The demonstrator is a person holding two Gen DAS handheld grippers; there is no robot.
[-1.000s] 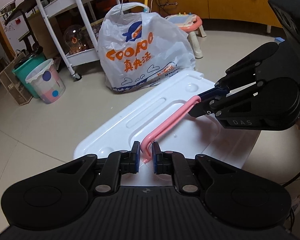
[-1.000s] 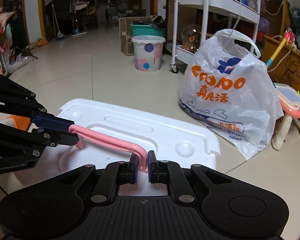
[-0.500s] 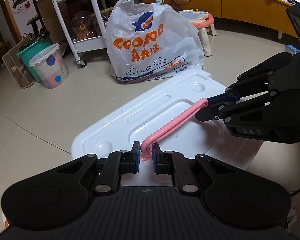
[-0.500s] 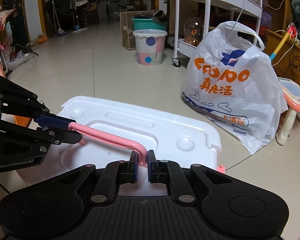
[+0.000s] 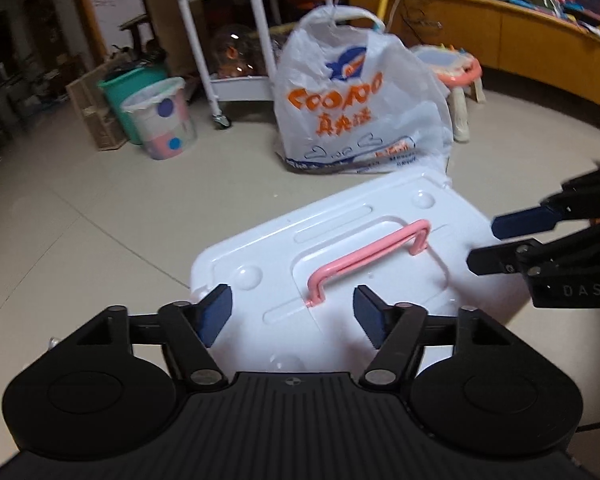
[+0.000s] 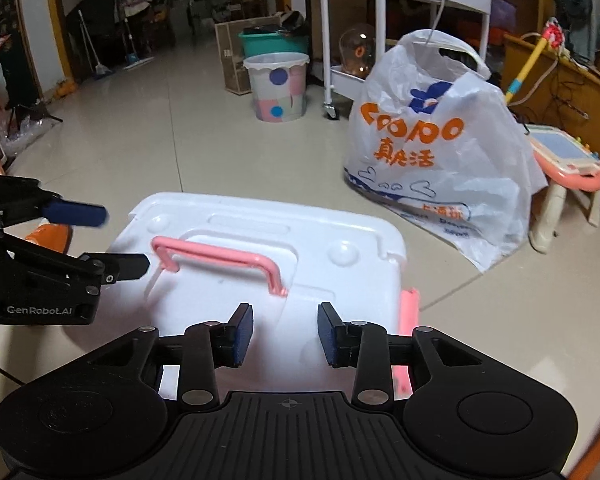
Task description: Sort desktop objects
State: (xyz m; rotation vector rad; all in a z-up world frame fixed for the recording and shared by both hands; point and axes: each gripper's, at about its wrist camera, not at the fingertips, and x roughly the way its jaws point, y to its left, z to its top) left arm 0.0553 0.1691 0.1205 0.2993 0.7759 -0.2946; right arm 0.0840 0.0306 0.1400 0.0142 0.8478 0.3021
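Observation:
A white plastic storage box (image 5: 380,216) with a pink handle (image 5: 364,256) on its lid stands on the tiled floor; it also shows in the right wrist view (image 6: 340,232), handle (image 6: 220,256) upright. My left gripper (image 5: 292,314) is open and empty, just behind the handle's near end. My right gripper (image 6: 286,334) is open and empty, just short of the handle's other end. Each gripper shows in the other's view: the right one (image 5: 488,246) and the left one (image 6: 124,240), both open beside the handle.
A white shopping bag (image 5: 360,112) stands behind the box. A dotted bin (image 5: 160,124), a teal bin, a white wheeled cart (image 5: 236,40), a child's drawing table (image 5: 456,76) and a wooden counter stand further back. A pink latch (image 6: 408,312) sits on the box's side.
Both grippers were shut on the ends of the pink handle. Both have opened, let go and drawn back a little; the box sits lower and the handle stands free.

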